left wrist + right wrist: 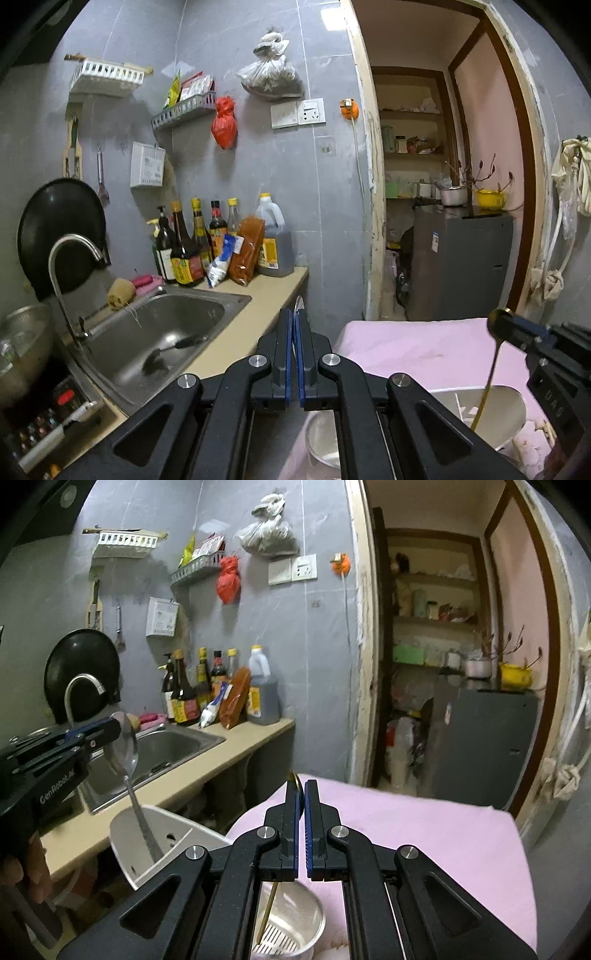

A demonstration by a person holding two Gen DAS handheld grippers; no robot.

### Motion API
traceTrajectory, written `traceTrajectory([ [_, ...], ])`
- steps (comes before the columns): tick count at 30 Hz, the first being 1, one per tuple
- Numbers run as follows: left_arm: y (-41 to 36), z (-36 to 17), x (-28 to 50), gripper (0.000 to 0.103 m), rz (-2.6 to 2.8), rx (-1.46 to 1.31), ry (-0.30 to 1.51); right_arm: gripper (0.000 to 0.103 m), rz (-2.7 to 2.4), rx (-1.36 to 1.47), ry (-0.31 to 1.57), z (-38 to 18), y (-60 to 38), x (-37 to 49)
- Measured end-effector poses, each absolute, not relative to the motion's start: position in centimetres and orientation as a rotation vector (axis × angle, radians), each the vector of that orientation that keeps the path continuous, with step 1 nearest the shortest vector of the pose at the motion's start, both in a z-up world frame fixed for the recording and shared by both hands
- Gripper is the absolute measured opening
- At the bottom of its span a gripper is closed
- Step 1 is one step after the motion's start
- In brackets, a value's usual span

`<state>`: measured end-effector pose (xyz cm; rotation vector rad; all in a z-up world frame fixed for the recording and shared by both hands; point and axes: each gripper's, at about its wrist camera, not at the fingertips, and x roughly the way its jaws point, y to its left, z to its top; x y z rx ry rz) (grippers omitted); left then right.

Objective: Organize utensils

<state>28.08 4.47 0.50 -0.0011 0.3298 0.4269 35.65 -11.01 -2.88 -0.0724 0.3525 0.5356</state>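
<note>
Spoons occupy both tools: left gripper (294,321) is clamped on a silver spoon (127,755), handle hanging into a white holder (147,834); right gripper (301,794) pinches a gold spoon (491,373) above a metal cup (295,926). Casing at left of the right-wrist view reads "GenRobot". Pink cloth (424,834) lies open at right.

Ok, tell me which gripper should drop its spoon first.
Left, probably: the left gripper has its silver spoon handle-down inside the white holder. The gold spoon in the right gripper is harder to place.
</note>
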Motion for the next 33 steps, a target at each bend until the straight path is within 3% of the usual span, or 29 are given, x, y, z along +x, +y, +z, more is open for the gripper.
traceTrajectory([
  [9, 4.9, -0.2, 27.6, 0.006, 0.301, -0.095, 0.419, 0.004, 0.608, -0.059, 0.423, -4.1, -12.1, 35.4],
  [11, 5.4, -0.3, 27.5, 0.008, 0.277, -0.14, 0.446, 0.009, 0.609, -0.045, 0.438, -4.0, -12.5, 35.4],
  [14, 6.1, -0.2, 27.1, 0.028, 0.255, -0.211, 0.459, 0.028, 0.61, 0.004, 0.456, -3.7, -13.6, 35.1],
  [17, 6.5, 0.3, 26.4, 0.047, 0.245, -0.264, 0.43, 0.031, 0.604, 0.042, 0.457, -3.2, -14.5, 34.7],
  [19, 6.4, 0.7, 25.9, 0.052, 0.237, -0.281, 0.413, 0.034, 0.586, 0.056, 0.453, -2.7, -15.1, 34.4],
  [22, 5.9, 1.6, 25.4, 0.06, 0.225, -0.272, 0.394, 0.055, 0.544, 0.088, 0.419, -1.2, -16.6, 33.4],
  [27, 4.3, 3.7, 24.3, 0.095, 0.206, -0.256, 0.324, 0.083, 0.436, 0.113, 0.319, 2.0, -20.1, 31.1],
  [29, 3.3, 4.3, 23.8, 0.1, 0.201, -0.247, 0.29, 0.094, 0.38, 0.102, 0.273, 3.0, -21.6, 29.9],
  [33, 1.0, 5.2, 23.4, 0.102, 0.178, -0.208, 0.243, 0.101, 0.291, 0.052, 0.191, 4.7, -24.0, 27.6],
])
